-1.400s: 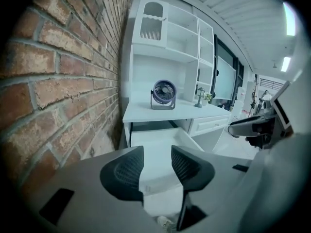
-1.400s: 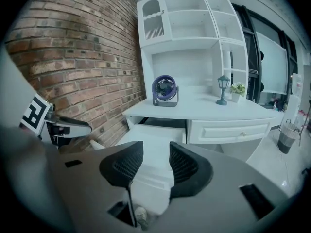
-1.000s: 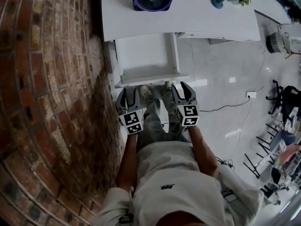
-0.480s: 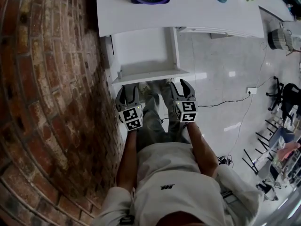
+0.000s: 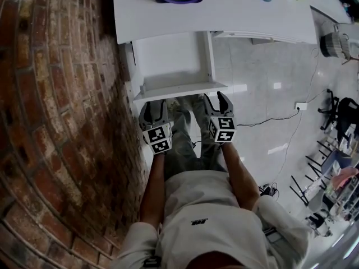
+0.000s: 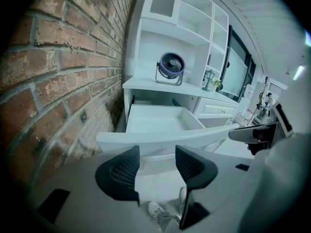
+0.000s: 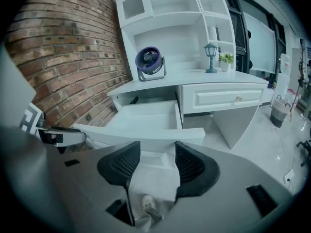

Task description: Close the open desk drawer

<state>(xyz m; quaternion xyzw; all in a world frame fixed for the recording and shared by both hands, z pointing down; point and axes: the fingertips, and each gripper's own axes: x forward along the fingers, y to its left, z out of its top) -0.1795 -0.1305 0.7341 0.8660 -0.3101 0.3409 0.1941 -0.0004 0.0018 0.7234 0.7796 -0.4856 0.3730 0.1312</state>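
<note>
**Empty drawer, set up for a two-point push**

The left gripper (image 6: 156, 158) has its fingers moderately apart with nothing between them, and the right gripper (image 7: 157, 158) is the same. Both point at the front panel (image 5: 179, 90) of the drawer (image 5: 173, 63), one toward each end. Their tips are just short of it, and I cannot tell whether they touch.

The drawer stands well out from under the left end of the tabletop (image 5: 241, 15), close beside the brick wall (image 5: 56, 94). It looks empty. Its long axis runs along its line of travel, from the desk toward the person, with the front panel crosswise and facing the person.

It is probably stiff painted board, light because it is empty, and should slide easily. It needs no grip. Pressing squarely on the front panel near both ends should keep it from skewing and binding, though the smooth paint may let the tips slip.
</note>
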